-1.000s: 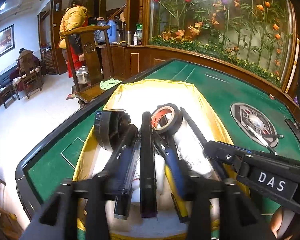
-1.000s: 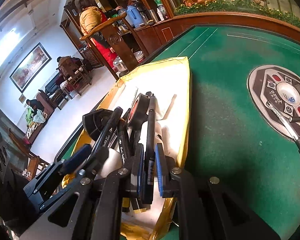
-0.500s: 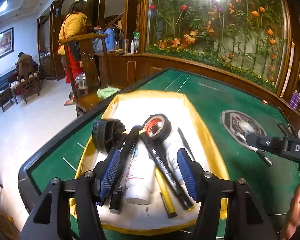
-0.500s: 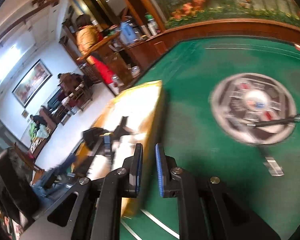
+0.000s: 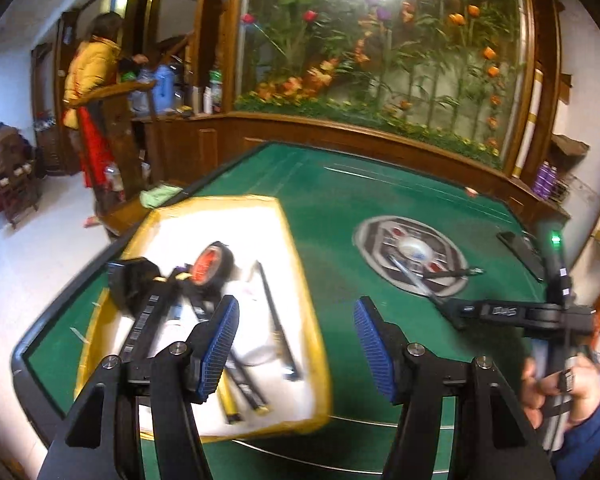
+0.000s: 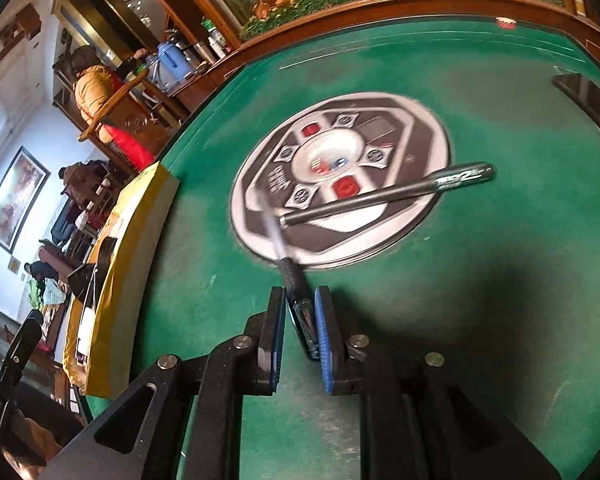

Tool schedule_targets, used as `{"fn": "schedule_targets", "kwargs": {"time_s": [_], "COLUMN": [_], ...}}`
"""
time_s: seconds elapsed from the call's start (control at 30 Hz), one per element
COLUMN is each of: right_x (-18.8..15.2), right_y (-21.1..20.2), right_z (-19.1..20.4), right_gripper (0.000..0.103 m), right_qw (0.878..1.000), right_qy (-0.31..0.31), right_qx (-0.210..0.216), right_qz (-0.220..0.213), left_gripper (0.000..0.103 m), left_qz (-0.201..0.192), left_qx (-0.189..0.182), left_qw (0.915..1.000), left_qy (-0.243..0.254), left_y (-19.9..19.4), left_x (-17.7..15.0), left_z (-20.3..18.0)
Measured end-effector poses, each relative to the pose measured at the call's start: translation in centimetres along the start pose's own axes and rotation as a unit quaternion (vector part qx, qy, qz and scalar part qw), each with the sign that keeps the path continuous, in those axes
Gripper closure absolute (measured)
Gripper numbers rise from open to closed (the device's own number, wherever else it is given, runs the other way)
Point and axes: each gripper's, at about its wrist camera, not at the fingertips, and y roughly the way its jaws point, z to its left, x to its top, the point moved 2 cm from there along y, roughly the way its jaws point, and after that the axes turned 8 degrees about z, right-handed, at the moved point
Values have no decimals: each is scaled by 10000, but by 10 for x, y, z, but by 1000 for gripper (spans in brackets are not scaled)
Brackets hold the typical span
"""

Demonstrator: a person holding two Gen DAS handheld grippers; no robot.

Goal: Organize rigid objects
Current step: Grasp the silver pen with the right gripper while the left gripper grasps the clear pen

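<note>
A yellow-rimmed tray (image 5: 300, 280) with a white lining holds a tape roll (image 5: 212, 264), a black round thing (image 5: 134, 288), several pens and a white bottle. My left gripper (image 5: 296, 308) hangs open above the tray's right edge with nothing between its pads. On the green table, a clear pen with a black grip (image 6: 288, 268) lies partly on the round centre panel (image 6: 340, 176), and a black pen (image 6: 388, 196) lies across the panel. My right gripper (image 6: 300, 294) straddles the near end of the clear pen. Its jaws stand narrow and are opening slightly, and the pen still rests on the felt.
A dark flat device (image 6: 588, 96) lies near the table's far right edge. A wooden rim (image 6: 380, 4) bounds the green felt. A wooden chair (image 5: 120, 128) and a person in a yellow jacket (image 5: 88, 76) stand beyond the table's left side.
My left gripper opened wider, rose and swung right off the tray's contents. My right gripper let go of a black marker in the tray and travelled right to the clear pen.
</note>
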Motion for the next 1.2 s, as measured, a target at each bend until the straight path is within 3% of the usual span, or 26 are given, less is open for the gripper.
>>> {"fn": "schedule_targets", "kwargs": {"time_s": [0.17, 0.4, 0.53, 0.63, 0.77, 1.03, 1.2], "right_x": [-6, 1, 2, 7, 14, 61, 70], "right_y": [-6, -55, -74, -82, -84, -45, -12], "right_z": [5, -25, -48, -56, -53, -50, -67], "right_gripper": [88, 88, 88, 88, 85, 80, 79], "right_qw": [9965, 9975, 9966, 9954, 9950, 9976, 9977], "right_qy": [131, 345, 484, 550, 345, -86, 121], "right_qx": [786, 503, 346, 332, 8, -332, -541], "right_qz": [247, -351, -569, -707, -941, -602, -377], "left_gripper": [40, 40, 40, 40, 90, 90, 90], "left_qz": [548, 1434, 2055, 2168, 2016, 1927, 1926], "left_qx": [-612, -1037, -1013, -783, -287, -439, -495], "left_qw": [9966, 9833, 9725, 9719, 9763, 9780, 9778], "left_qy": [78, 420, 425, 473, 728, 669, 659], "left_y": [17, 69, 113, 136, 148, 117, 114], "left_x": [12, 27, 27, 25, 19, -5, -10], "left_z": [-29, -87, -114, -126, -130, -102, -102]}}
